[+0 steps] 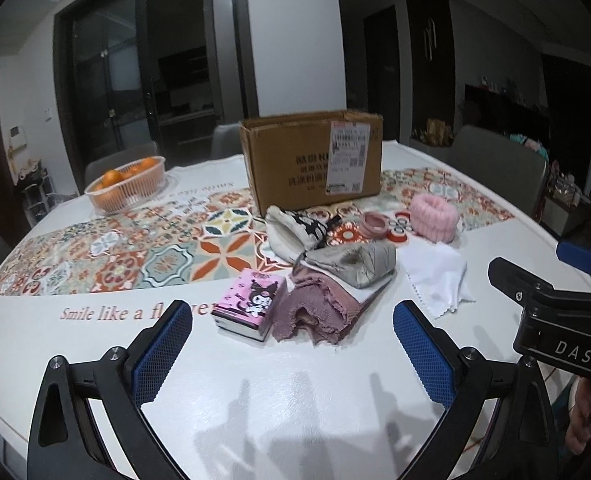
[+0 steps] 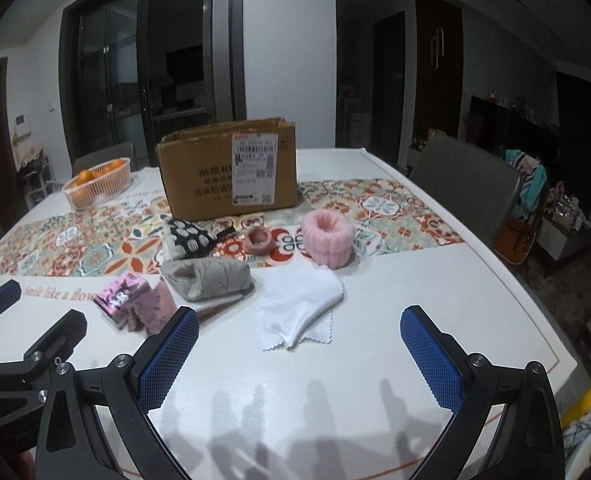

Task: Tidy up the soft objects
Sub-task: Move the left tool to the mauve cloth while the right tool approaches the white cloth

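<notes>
the left gripper (image 1: 293,326) and right gripper (image 2: 299,332) hover spread wide, holding nothing. the soft things lie before the open box (image 2: 231,172), probably to go inside.

A white table (image 1: 295,380) carries a runner (image 1: 135,252) of orange, teal and cream floral tiles, a brown cardboard box (image 1: 287,160) with a white label, and oranges (image 1: 113,178) in a pale basket (image 1: 127,196). In front lie a fluffy pink band (image 2: 327,236), a white cloth (image 2: 299,300), a grey cloth (image 2: 211,278), a mauve knit (image 1: 315,312) and a pink tissue pack (image 1: 251,304) with a cartoon print. The hand-held gripper (image 2: 299,356) is black with blue cross-hatched pads (image 2: 171,356).
</notes>
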The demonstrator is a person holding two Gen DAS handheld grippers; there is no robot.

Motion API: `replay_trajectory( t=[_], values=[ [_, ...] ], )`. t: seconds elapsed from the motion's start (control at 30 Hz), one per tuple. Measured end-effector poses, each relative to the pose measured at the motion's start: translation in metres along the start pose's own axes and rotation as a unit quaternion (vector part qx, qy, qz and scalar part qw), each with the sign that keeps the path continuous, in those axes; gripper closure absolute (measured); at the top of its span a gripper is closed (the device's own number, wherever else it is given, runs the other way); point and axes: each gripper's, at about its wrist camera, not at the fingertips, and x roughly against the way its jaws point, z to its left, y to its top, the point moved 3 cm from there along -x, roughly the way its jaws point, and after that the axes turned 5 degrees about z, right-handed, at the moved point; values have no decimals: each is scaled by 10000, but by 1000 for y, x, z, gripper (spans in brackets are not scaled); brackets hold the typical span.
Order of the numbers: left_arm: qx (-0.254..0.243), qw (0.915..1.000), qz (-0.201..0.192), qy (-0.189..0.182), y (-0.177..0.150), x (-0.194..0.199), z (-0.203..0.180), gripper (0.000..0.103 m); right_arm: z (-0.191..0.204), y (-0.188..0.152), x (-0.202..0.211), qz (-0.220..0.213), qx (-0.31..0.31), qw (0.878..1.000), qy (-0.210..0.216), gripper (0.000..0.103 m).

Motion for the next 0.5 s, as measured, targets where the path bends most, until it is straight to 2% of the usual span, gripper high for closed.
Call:
replay_trajectory(
  t=[0.3,0.5],
  values=[
    [-145,9988,388,-269,5,-51,-9,15,-2,4,-47,308,8,9995,100,2],
    [-201,9969,657,-383,5,-79,-15,19,-3,8,-74,524,-20,9984,205,6]
  ],
)
